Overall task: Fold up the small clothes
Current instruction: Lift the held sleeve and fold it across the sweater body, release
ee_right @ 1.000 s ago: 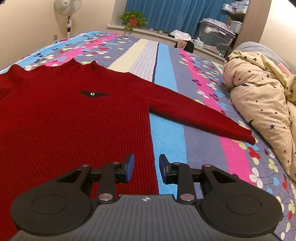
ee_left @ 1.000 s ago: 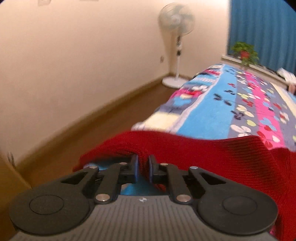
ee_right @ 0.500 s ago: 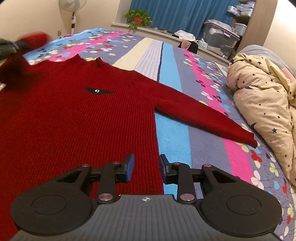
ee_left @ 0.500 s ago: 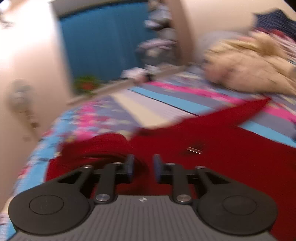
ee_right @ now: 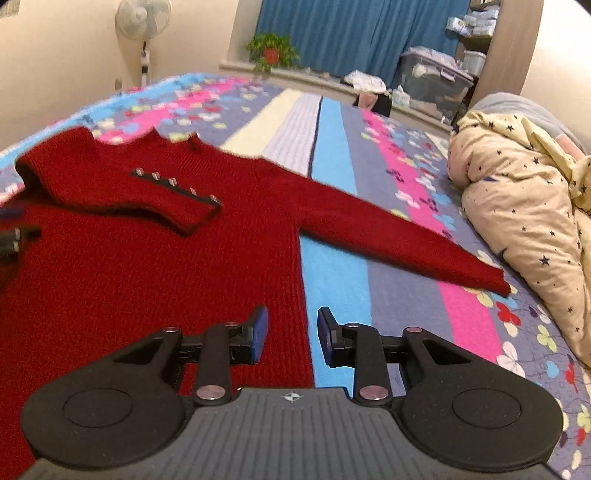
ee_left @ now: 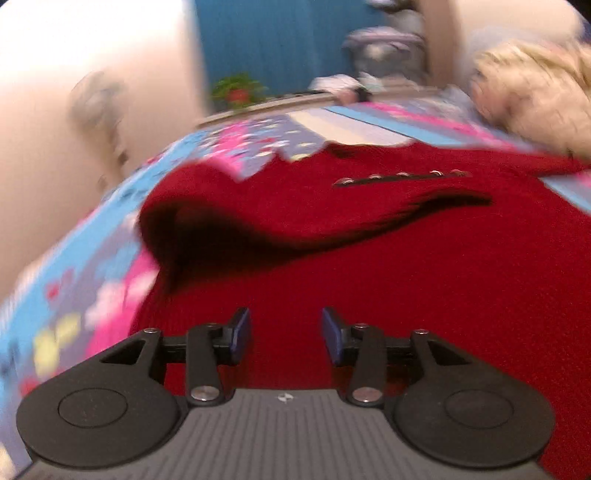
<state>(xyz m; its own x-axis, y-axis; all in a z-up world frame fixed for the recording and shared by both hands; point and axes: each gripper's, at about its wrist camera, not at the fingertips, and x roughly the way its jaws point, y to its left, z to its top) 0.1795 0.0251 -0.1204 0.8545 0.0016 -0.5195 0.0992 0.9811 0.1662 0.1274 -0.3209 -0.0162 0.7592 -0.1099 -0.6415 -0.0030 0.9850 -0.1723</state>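
Both wrist views look forward and downward over their own fingers, close above the bed [ee_right: 334, 155]. Both share the red sweater [ee_left: 424, 280] [ee_right: 122, 266], with the curtain [ee_right: 354, 33] at 12 o'clock

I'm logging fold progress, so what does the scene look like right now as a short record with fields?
garment: red knit sweater, flat on the striped floral bedsheet
left sleeve: folded sleeve laid across the chest
right sleeve: outstretched sleeve, not yet folded
left gripper: open, jaws just widened, nothing between them
right gripper: open, above the sweater's side edge
nearby: star-print duvet beside the cuff
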